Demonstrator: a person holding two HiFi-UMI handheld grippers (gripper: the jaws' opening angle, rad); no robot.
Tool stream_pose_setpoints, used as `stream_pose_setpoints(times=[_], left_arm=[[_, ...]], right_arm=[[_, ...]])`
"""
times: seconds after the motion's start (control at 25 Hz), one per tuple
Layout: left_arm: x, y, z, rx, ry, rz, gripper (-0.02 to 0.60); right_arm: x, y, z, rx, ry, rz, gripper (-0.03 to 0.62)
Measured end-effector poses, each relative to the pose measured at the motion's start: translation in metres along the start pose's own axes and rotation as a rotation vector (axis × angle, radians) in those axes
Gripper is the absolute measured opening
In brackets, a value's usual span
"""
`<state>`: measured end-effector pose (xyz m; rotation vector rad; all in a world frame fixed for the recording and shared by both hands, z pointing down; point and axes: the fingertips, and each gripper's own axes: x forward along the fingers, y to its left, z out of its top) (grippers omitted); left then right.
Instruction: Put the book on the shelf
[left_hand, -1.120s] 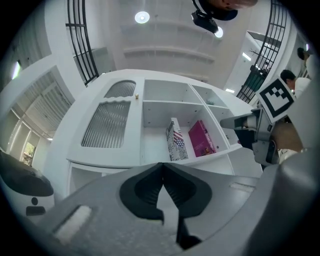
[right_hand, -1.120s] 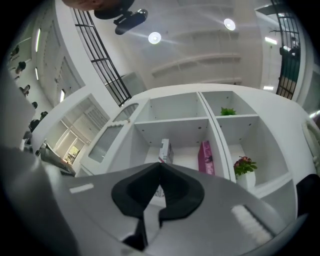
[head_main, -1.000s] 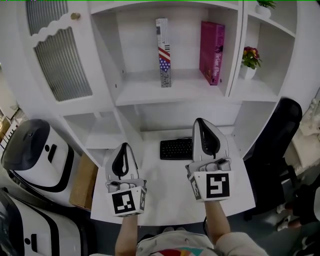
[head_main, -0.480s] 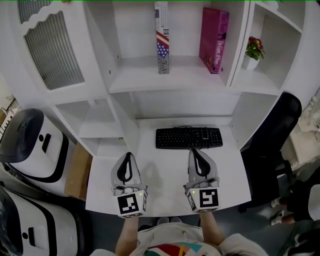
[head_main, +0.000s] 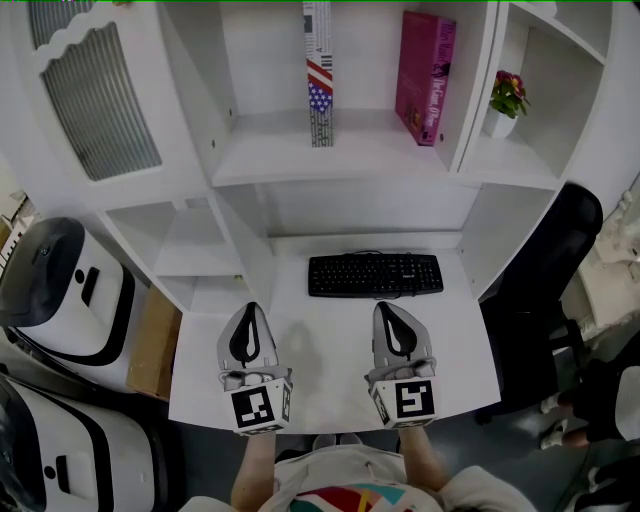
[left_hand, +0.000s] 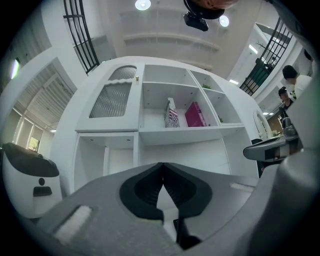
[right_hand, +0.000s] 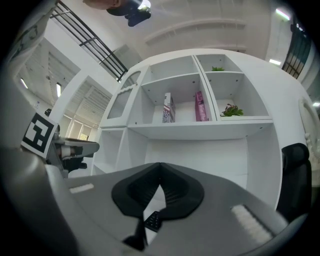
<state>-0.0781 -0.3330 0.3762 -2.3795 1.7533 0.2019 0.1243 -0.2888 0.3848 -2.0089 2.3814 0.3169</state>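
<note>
Two books stand on the white shelf (head_main: 330, 165): a flag-patterned book (head_main: 320, 75) upright in the middle and a pink book (head_main: 425, 75) leaning on the compartment's right wall. Both also show in the left gripper view, flag-patterned book (left_hand: 172, 114) and pink book (left_hand: 196, 115), and in the right gripper view, flag-patterned book (right_hand: 168, 108) and pink book (right_hand: 201, 106). My left gripper (head_main: 248, 308) and right gripper (head_main: 387, 306) hover low over the desk's front part, far below the shelf. Both are shut with nothing held, as seen in the left gripper (left_hand: 162, 170) and the right gripper (right_hand: 160, 170).
A black keyboard (head_main: 375, 274) lies on the white desk (head_main: 330, 380) just beyond the grippers. A potted flower (head_main: 508, 100) sits in the right compartment. A black chair (head_main: 540, 290) stands to the right; white rounded machines (head_main: 60, 290) and a cardboard box (head_main: 155, 340) stand to the left.
Both grippers have drawn back from near the keyboard toward the desk's front edge, the right one most. Over the last half second they hardly move.
</note>
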Motion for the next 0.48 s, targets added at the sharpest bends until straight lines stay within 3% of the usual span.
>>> stream_pose_setpoints(times=[0.48], left_arm=[[0.003,-0.003,-0.001,-0.008,0.012,0.004,0.005]], right_arm=[[-0.005,-0.029,-0.012,0.011,0.030,-0.061,0.003]])
